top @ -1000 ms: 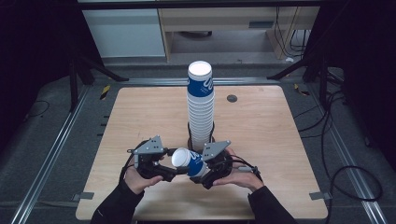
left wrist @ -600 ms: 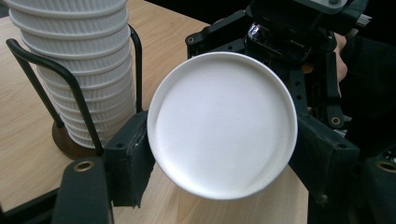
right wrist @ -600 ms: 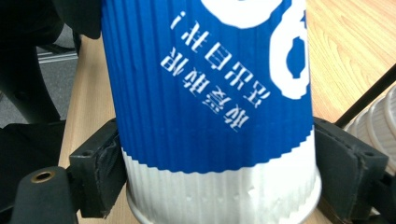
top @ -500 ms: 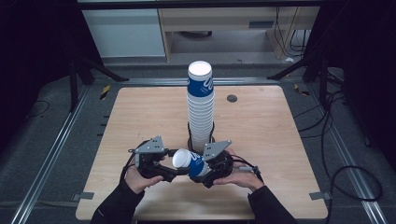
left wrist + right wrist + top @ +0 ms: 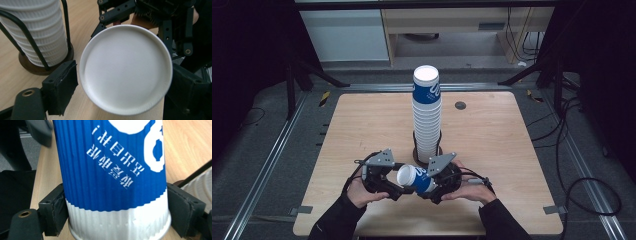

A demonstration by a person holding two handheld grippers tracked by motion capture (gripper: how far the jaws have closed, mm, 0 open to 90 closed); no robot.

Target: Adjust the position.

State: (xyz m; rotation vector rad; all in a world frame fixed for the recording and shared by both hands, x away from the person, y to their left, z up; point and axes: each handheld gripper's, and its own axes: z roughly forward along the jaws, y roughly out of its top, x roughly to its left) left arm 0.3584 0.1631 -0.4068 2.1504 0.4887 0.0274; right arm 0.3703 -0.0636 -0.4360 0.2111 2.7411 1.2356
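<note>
A blue and white ribbed paper cup (image 5: 414, 179) lies on its side in the air between my two grippers, near the table's front edge. My right gripper (image 5: 117, 220) is shut on it, with the pads (image 5: 56, 212) pressing the white band by the mouth. My left gripper (image 5: 125, 95) faces the cup's white base (image 5: 126, 67). Its jaws have just been opening and now stand around that end, with a pad (image 5: 61, 90) just off the rim. In the high view the left gripper (image 5: 394, 187) and the right gripper (image 5: 432, 186) point at each other.
A tall stack of upturned cups (image 5: 427, 120) stands in a black wire holder (image 5: 428, 152) just behind the grippers, also beside my left jaw (image 5: 37, 32). The wooden table (image 5: 512, 150) has a small dark disc (image 5: 460, 105) at the back. Metal rails run along both sides.
Both hands and the cup stay where they were. The left jaws look slightly wider around the cup's base than before.
</note>
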